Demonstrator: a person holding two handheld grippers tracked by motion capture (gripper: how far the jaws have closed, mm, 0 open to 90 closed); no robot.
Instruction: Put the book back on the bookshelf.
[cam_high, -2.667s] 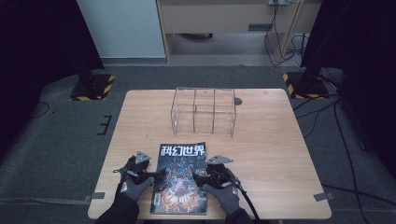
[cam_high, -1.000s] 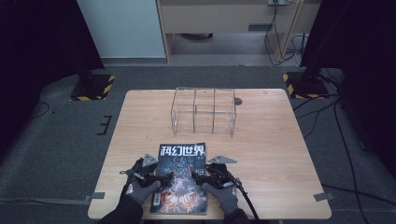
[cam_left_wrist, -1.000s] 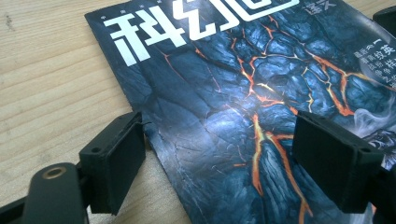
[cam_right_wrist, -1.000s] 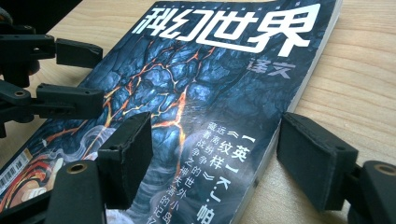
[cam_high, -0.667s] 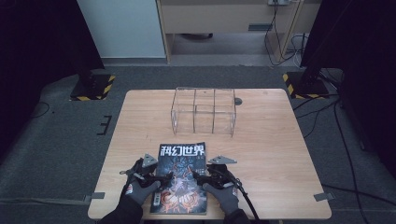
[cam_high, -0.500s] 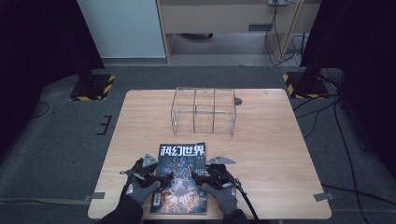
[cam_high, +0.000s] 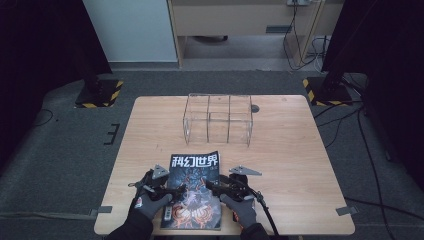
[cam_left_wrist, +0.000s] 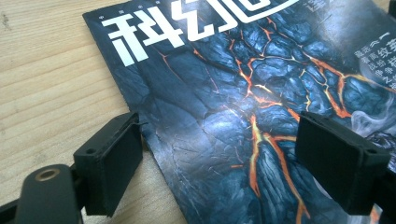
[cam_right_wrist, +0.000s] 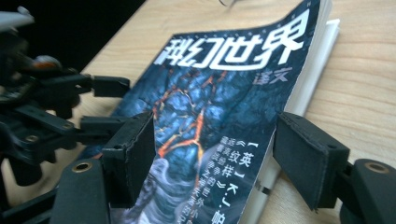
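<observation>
A magazine (cam_high: 194, 186) with a dark lava-pattern cover and white title characters lies flat near the table's front edge. My left gripper (cam_high: 172, 190) is open across its left edge: one jaw rests on the wood, the other hovers over the cover (cam_left_wrist: 243, 107). My right gripper (cam_high: 212, 185) is open across the right edge. One jaw is above the cover (cam_right_wrist: 219, 102), the other just outside the page block. Its jaws have just been closing a little, and no pad presses on the magazine. The left gripper (cam_right_wrist: 109, 86) also appears beyond the cover in the right gripper view.
A clear acrylic rack (cam_high: 218, 117) with several compartments stands at the middle back of the wooden table (cam_high: 300, 165). A small dark round hole (cam_high: 255, 108) sits beside the rack. Gloved hands hold both grippers at the front edge.
Since the oldest frame my left gripper has shifted slightly right, up to the magazine's left edge. Over the last second neither hand nor the magazine has visibly moved.
</observation>
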